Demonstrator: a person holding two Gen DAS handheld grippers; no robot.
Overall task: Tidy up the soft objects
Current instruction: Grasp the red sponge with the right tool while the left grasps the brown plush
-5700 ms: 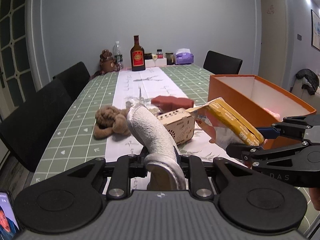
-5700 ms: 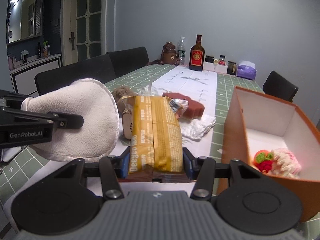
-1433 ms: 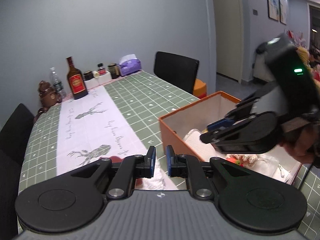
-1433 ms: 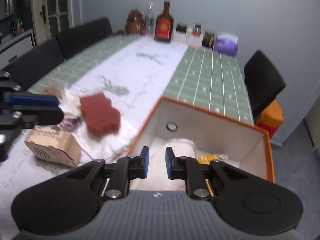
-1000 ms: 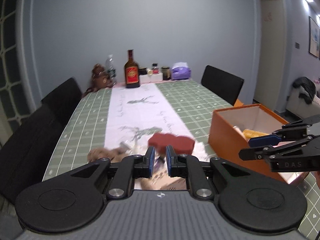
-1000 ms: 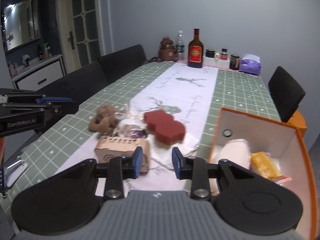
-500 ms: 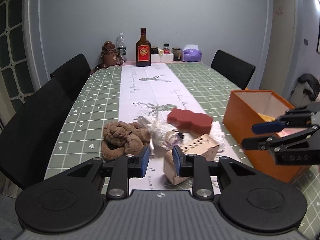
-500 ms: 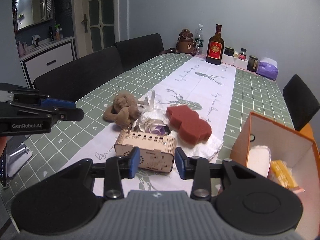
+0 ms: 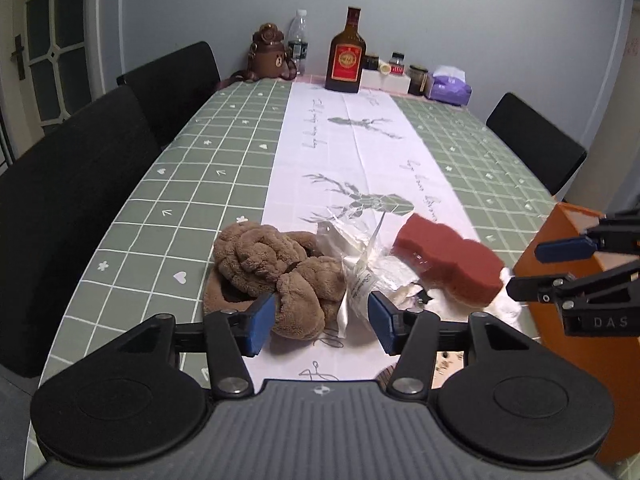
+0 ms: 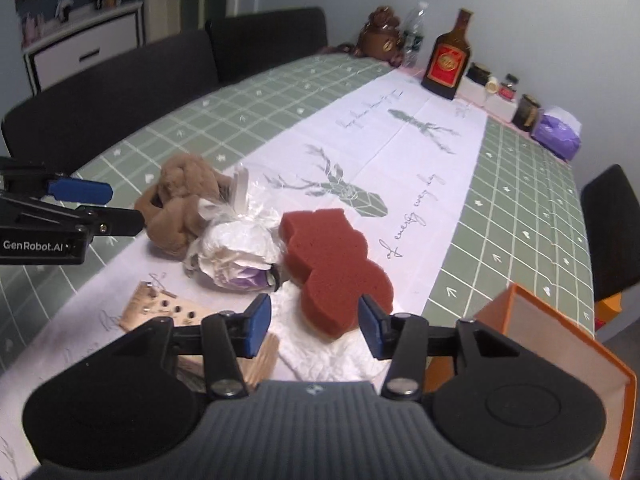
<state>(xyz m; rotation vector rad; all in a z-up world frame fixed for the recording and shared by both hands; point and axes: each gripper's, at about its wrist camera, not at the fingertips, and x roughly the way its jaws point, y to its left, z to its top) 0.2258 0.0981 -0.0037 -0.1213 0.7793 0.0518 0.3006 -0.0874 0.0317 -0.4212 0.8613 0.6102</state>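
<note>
Left gripper [image 9: 322, 316], jaws apart, hangs over the brown plush [image 9: 276, 270]; right gripper [image 10: 314, 322] (also spread wide) frames the red sponge [image 10: 332, 260].

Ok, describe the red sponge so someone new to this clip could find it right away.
Start at the long table with the white runner down its middle. Near the orange box, the red sponge lies on a crumpled white tissue, just ahead of the open right gripper. It is the only dark red piece, thick with a wavy outline, unlike the brown plush toy and clear plastic bag beside it.
</note>
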